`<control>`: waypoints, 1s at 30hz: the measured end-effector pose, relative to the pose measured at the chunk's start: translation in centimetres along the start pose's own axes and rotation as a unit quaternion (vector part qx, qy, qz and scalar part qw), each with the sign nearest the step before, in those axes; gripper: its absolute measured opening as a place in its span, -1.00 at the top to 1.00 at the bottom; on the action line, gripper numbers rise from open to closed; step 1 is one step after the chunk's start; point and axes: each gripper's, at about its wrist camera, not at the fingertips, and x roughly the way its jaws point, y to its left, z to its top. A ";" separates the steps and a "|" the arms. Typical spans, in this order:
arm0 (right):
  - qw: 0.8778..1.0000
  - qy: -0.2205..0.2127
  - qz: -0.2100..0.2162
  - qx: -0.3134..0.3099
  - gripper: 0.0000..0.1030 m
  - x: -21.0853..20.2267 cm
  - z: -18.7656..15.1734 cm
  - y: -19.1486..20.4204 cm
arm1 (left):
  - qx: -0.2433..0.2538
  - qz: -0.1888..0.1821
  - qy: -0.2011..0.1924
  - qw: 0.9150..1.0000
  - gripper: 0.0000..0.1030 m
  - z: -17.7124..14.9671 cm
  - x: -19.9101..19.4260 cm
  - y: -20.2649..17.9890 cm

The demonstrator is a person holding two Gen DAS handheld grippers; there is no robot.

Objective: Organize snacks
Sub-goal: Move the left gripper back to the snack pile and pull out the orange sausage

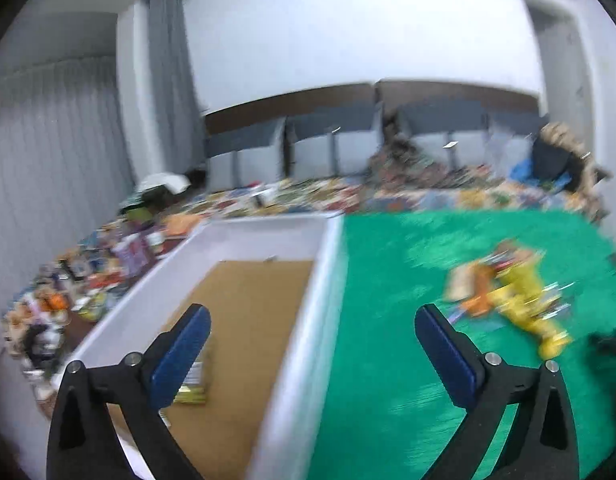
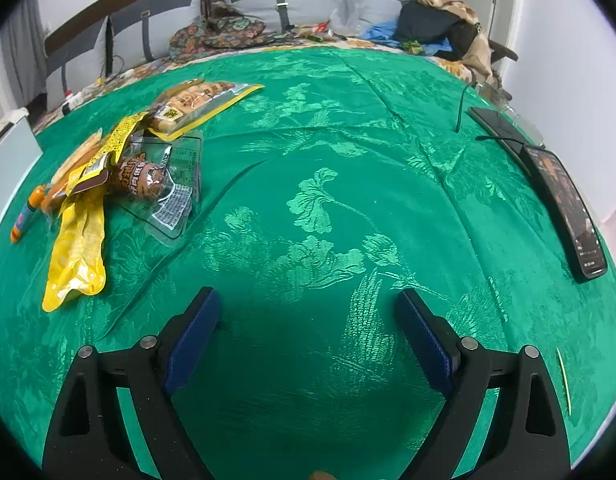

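From the left wrist view, all smeared with blur, the left gripper [image 1: 312,326] hung with its jaws spread wide and nothing between them, straddling the wall of the white box [image 1: 326,280]. One blue pad sat over the brown cardboard floor of that box, the other over the green cloth [image 1: 388,360]. A small packet [image 1: 193,384] lay on the box floor, right under the left-hand pad, so something was already stowed. Out on the cloth, to the right, the pile of snacks [image 1: 512,304] showed only as a yellow and orange smudge. Over to the right wrist view, sharp and steady: the right gripper [image 2: 310,308] was released too, empty, poised above bare cloth, well apart from the heap. The snack packs [image 2: 127,168] lay up and to the left, yellow pouches overlapping clear sausage packs, with a small orange tube [image 2: 25,216] at the edge near the box. Two phones [image 2: 564,208] rested along the right rim. The risks, as I judged them: those glossy overlapping wrappers could slip or come up two at a time, a low pass could snag and drag the loose cloth, and a wide jaw could clip the box wall on the way in.
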 end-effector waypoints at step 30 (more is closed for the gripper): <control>1.000 0.000 0.001 0.001 -0.79 0.0 0.0 0.1 | 0.010 -0.104 0.236 0.966 -1.00 -10.6 14.3 -12.4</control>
